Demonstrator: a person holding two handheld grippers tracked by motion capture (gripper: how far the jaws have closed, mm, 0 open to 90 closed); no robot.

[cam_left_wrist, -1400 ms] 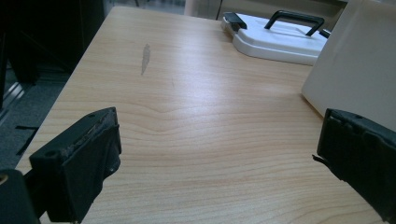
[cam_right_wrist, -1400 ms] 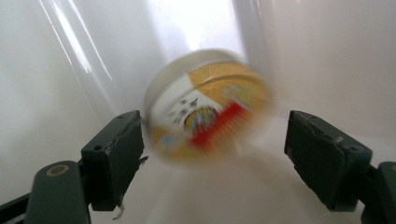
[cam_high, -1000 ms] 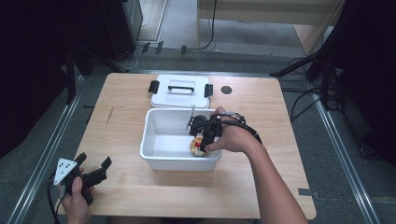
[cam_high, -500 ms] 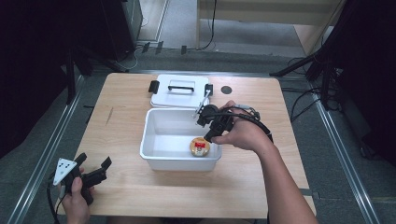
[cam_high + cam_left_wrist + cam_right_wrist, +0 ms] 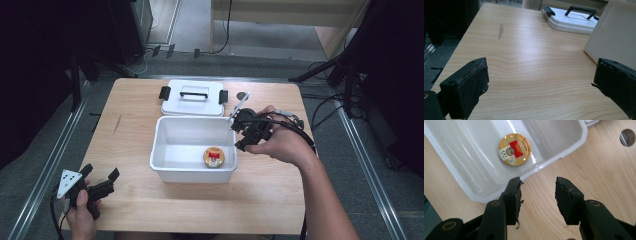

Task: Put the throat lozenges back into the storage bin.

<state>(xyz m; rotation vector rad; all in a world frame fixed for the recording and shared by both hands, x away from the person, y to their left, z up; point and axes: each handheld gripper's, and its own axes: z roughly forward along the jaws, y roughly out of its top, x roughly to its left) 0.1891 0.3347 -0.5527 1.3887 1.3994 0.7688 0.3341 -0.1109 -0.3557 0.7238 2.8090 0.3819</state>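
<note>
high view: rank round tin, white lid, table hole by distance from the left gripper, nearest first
From the left gripper:
1. Round tin, inside the white bin, near its front right corner.
2. White lid, flat on the table behind the bin.
3. Table hole, just right of the lid.

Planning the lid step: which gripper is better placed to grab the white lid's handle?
Probably right. The right gripper, jaws open and empty, hovers by the bin's right rim, close to the lid behind it. The left gripper sits at the table's near-left corner, farther off.
</note>
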